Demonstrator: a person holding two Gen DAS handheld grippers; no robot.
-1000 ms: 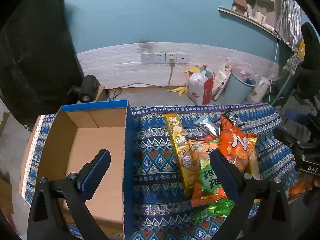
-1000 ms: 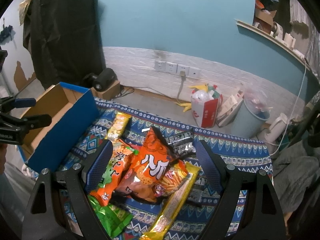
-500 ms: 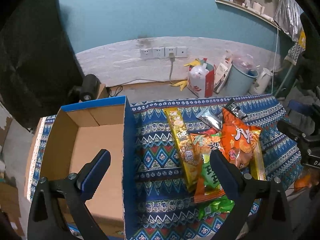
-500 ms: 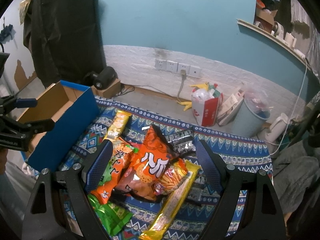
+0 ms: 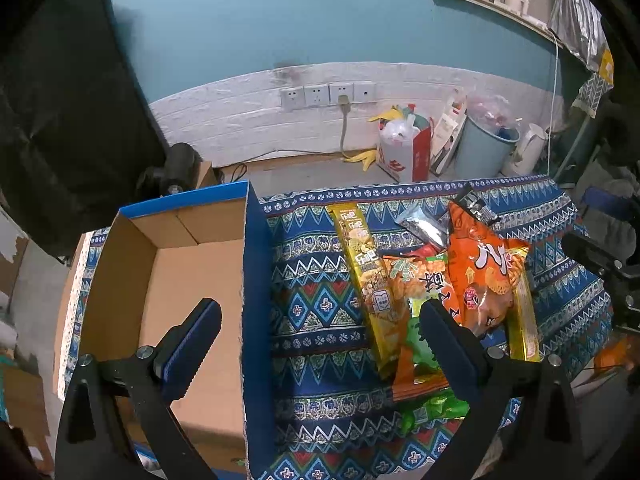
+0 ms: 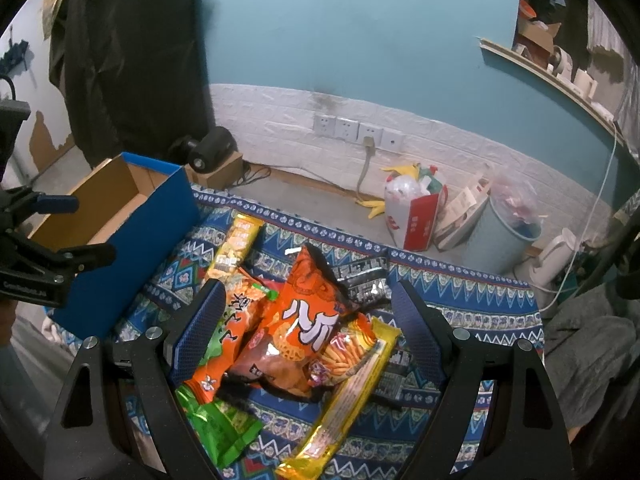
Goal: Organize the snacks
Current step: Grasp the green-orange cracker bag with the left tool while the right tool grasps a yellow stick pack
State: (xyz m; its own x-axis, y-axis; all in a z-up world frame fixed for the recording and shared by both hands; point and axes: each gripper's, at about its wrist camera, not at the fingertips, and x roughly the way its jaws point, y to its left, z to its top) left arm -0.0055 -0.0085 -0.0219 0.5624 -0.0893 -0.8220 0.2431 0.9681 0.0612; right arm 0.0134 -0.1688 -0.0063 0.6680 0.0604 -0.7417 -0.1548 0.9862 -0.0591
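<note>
A: What's nearest?

B: The left gripper (image 5: 320, 336), jaws spread wide and holding nothing, hovers over the blue side wall of the open cardboard box (image 5: 120, 280). The right gripper (image 6: 308, 320), also wide and empty, hangs above the snack pile.

A: And the snacks?

B: They lie heaped on the patterned blue cloth (image 5: 316, 280), beside the box, none inside it. Closest is a green packet (image 6: 224, 428), then a long yellow packet (image 6: 352, 392) lying aslant. On top sits the big orange chip bag (image 6: 308, 312), overlapping an orange-and-green bag (image 6: 236, 320) on its left.

A: Farther back?

B: A second long yellow packet (image 6: 236, 244) points towards the wall, and a silver-black sachet (image 6: 364, 276) peeks out behind the orange bag.

A: Beyond the cloth?

B: A red-and-white bag (image 6: 412, 208), a pale blue bin (image 6: 504, 232), and wall sockets (image 6: 356, 132) on the white brick.
</note>
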